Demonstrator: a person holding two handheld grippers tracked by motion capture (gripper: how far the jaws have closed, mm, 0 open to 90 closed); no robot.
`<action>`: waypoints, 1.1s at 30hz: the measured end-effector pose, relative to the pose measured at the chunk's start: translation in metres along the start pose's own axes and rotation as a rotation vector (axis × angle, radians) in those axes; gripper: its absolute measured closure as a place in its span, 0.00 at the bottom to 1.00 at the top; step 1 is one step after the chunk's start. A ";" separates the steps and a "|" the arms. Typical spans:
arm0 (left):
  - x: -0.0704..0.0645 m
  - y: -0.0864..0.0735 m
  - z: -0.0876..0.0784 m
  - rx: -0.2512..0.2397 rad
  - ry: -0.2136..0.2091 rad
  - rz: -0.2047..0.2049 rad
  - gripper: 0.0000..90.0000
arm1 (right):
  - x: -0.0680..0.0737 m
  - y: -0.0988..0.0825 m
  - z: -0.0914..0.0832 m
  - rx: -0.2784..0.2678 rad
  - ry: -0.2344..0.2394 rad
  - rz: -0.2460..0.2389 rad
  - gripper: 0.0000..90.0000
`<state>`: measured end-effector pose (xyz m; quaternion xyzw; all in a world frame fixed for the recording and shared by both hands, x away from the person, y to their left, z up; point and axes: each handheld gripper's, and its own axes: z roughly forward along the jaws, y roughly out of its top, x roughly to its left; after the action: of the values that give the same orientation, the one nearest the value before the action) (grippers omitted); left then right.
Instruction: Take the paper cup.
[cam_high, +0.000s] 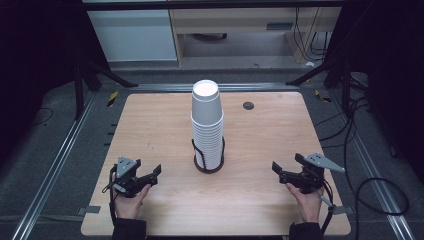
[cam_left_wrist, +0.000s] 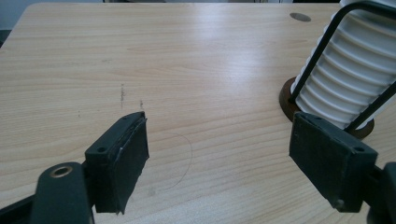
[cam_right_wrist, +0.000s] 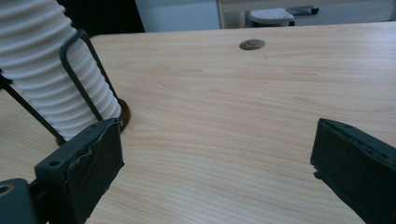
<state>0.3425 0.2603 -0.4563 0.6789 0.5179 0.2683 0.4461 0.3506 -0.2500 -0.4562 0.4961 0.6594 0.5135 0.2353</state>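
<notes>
A light wooden table (cam_high: 260, 200) with a round grommet (cam_high: 248, 105) is set on grey carpet (cam_high: 50, 150). Metal rails (cam_high: 47, 175) are laid along both sides. Behind it, a white cabinet (cam_high: 132, 35) and a pale desk (cam_high: 240, 22) are seen; cables (cam_high: 370, 185) are strewn at the right.

Cup stack (cam_left_wrist: 348, 74) was cut off at the 1 o'clock corner in left gripper view, at 10 o'clock in right gripper view; holder base (cam_right_wrist: 122, 112) was mostly hidden behind cups. Table (cam_high: 280, 150) hole (cam_high: 248, 105) detail too small.
</notes>
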 end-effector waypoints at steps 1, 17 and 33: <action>0.000 0.000 0.000 -0.004 0.002 0.001 0.22 | 0.000 0.000 0.001 0.009 -0.005 -0.007 0.03; -0.007 0.005 -0.006 0.008 0.024 0.040 0.26 | 0.031 0.025 0.008 -0.011 0.062 -0.075 0.10; -0.004 0.002 -0.004 0.032 0.016 0.050 0.25 | 0.061 0.081 0.002 -0.107 0.140 -0.161 0.12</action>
<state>0.3383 0.2576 -0.4523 0.6964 0.5086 0.2763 0.4242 0.3617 -0.1957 -0.3711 0.3913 0.6837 0.5606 0.2553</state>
